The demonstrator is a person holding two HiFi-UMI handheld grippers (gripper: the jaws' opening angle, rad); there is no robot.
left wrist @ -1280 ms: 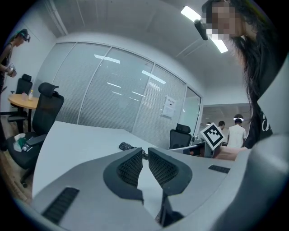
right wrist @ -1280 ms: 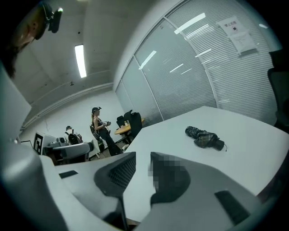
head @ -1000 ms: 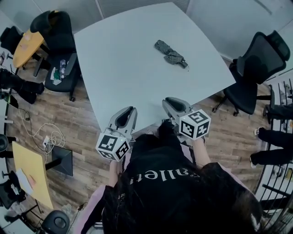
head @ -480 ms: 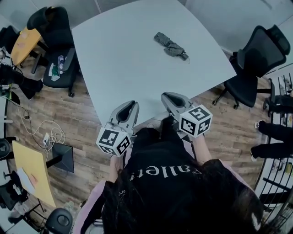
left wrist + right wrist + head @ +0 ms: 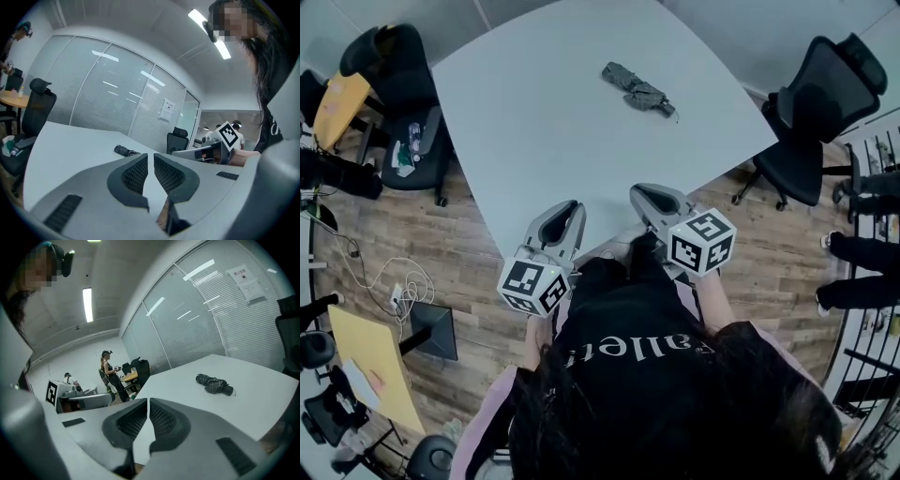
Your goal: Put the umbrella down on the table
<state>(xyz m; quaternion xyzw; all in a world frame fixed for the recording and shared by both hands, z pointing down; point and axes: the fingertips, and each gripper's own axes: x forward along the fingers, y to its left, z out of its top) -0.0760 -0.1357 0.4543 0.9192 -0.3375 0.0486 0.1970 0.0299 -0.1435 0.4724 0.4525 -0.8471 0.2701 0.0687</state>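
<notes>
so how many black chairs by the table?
2: a chair off the table's far left corner, a second chair off its right edge. More may sit out of frame.

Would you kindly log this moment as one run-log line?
umbrella: folded, on table | left tongs: shut, empty | right tongs: shut, empty | task: done
</notes>
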